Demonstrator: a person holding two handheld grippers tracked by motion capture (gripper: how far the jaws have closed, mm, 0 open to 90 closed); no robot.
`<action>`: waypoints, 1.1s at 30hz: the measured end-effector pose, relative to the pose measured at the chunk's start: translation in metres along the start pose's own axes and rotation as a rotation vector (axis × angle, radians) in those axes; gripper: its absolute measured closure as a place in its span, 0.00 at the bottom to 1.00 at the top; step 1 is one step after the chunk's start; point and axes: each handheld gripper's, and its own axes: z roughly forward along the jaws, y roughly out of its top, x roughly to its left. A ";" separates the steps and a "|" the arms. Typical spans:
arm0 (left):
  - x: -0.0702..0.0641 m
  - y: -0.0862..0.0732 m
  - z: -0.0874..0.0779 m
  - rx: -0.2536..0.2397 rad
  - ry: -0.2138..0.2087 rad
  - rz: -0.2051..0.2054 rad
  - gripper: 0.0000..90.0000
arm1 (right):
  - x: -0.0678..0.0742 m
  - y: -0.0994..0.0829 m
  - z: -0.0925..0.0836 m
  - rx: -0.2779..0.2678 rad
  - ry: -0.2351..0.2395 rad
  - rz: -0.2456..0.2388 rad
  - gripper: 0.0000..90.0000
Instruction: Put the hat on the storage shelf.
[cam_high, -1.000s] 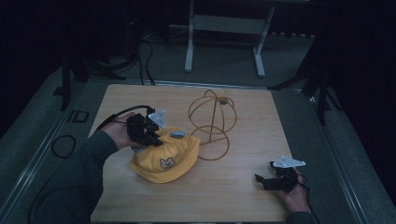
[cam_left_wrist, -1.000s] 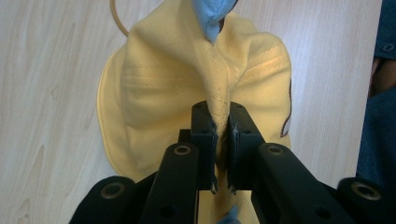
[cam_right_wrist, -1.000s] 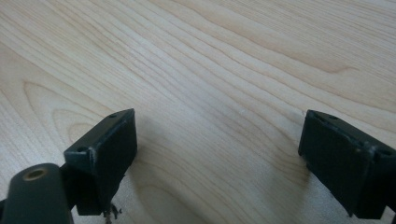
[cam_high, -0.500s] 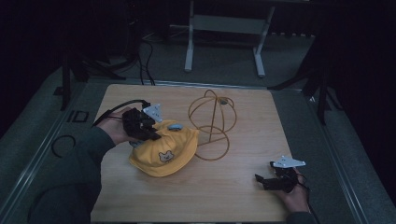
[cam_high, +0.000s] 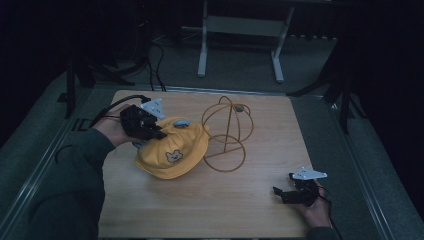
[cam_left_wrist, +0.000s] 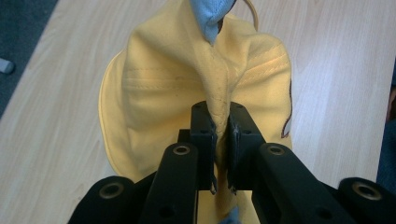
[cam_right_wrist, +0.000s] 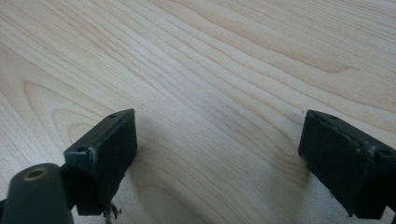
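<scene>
risk: the left gripper (cam_left_wrist: 219, 140) pinches only 1 thin fold of the yellow cap (cam_high: 172, 150); the cloth could slip out, or the brim could snag the wire stand (cam_high: 227, 135) just beside it
left jaws: nearly closed, clamped on that fold
right jaws: the right gripper (cam_right_wrist: 217, 154) stands wide open, holding nothing, near the surface's (cam_high: 210, 210) right front corner
cap place: left of the surface's middle, raised at its left side
cap heading: long axis runs from the left edge toward the stand, bear patch facing the front edge
</scene>
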 end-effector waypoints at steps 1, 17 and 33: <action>0.001 0.000 -0.003 -0.006 0.004 -0.002 0.92 | 0.000 0.000 0.000 0.000 0.000 0.000 0.13; 0.012 -0.007 -0.023 -0.037 0.049 -0.030 0.93 | 0.000 0.000 0.000 0.000 0.001 0.000 0.13; 0.020 -0.012 -0.036 -0.065 0.075 -0.055 0.93 | 0.000 0.000 0.000 -0.001 0.001 0.000 0.13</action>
